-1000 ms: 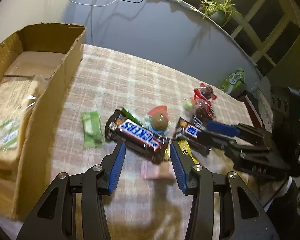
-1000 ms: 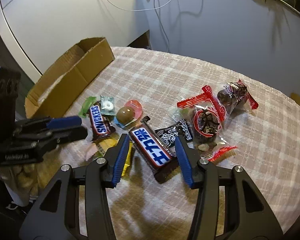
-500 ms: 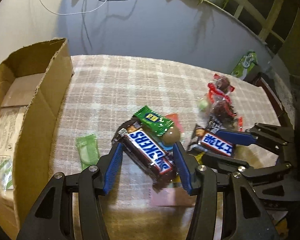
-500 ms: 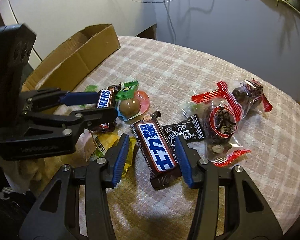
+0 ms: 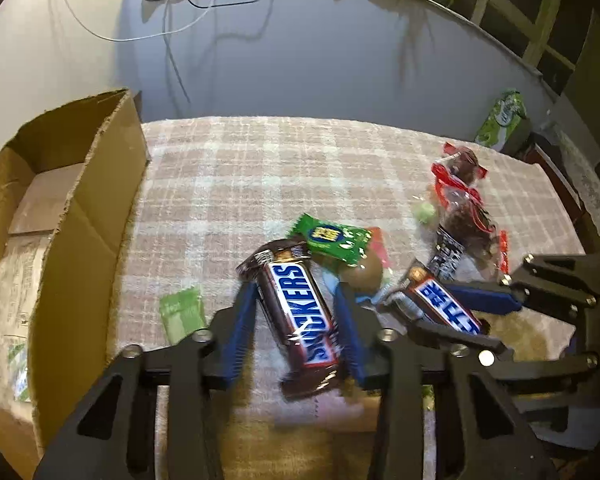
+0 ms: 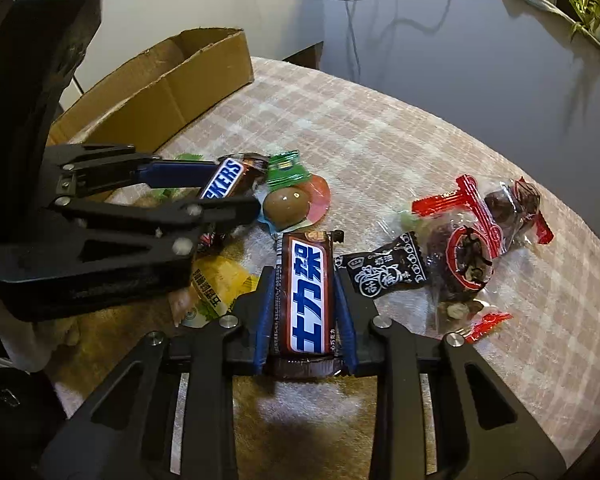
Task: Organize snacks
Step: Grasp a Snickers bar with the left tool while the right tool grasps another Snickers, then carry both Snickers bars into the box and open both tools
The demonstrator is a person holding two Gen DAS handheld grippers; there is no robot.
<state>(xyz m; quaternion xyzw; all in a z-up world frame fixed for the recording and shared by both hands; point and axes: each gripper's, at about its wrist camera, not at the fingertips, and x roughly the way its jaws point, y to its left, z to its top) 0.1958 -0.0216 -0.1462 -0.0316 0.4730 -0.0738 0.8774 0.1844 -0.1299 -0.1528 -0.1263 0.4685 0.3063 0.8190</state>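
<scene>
The left gripper point(image 5: 296, 320) has its blue-padded fingers closed against the sides of a brown Snickers bar with a white-and-blue English label point(image 5: 300, 316), which runs lengthwise between them with its far end sticking out ahead of the tips. The right gripper point(image 6: 304, 300) clamps a second brown chocolate bar with Chinese lettering on its blue label point(image 6: 305, 300) the same way.

Just beyond the left fingertips lie a green foil candy packet point(image 5: 334, 238) and a brown chocolate egg in a clear blister point(image 5: 364, 272), both touching or overlapping the Snickers bar's far end. A pale green sachet point(image 5: 180, 312) sits to that gripper's left, and further left stands the open brown cardboard box point(image 5: 88, 208). To the right gripper's right are a black printed sachet point(image 6: 384, 272) and clear red-trimmed bags of dark snacks point(image 6: 472, 240).

The risks, as I judge them: the glossy wrappers may slip or pivot in a side pinch, lifting could drag the green packet along, and the two grippers work close enough together to collide.
</scene>
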